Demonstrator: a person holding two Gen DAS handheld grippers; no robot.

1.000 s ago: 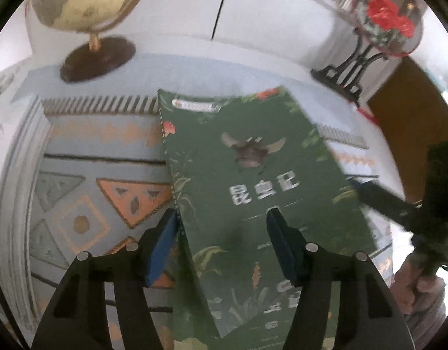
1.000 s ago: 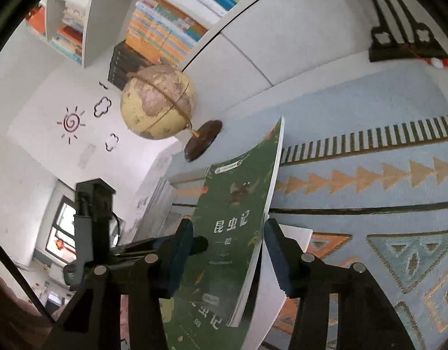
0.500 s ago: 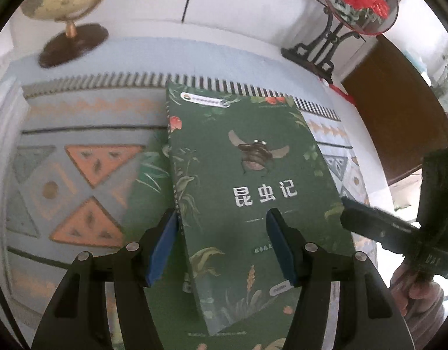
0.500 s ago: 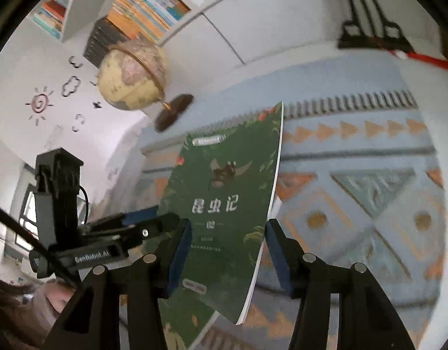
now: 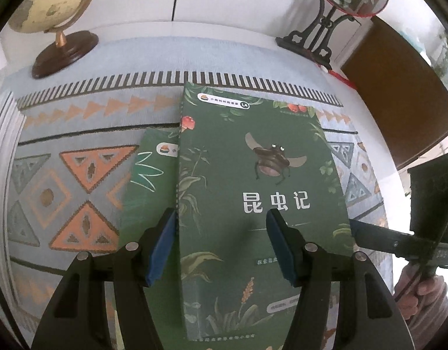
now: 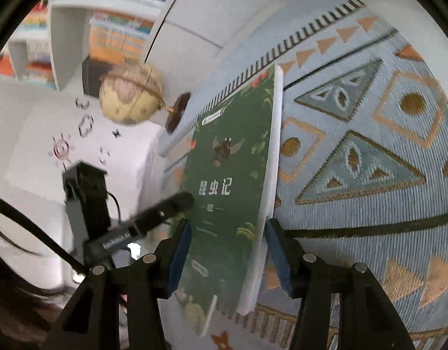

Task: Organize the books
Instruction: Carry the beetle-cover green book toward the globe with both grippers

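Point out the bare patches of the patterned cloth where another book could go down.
Free: the patterned cloth left of the green books, below the globe, and the stretch right of the books in the right wrist view. Crowded: the back edge by the globe and the ornament stand.

Right tongs (image 6: 226, 250) straddle the green insect book (image 6: 232, 180) over the patterned tabletop (image 6: 369, 175), globe (image 6: 130, 96) behind

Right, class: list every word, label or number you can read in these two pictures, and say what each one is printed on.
"昆虫记": title on the green book.
"L4": end of the white badge at the book's top; its small characters are blurred.
"GenRobot.AI", roughly: on the left gripper, seen from the right wrist.
Small print low on the cover: unreadable.
Second book underneath: badge mostly hidden.
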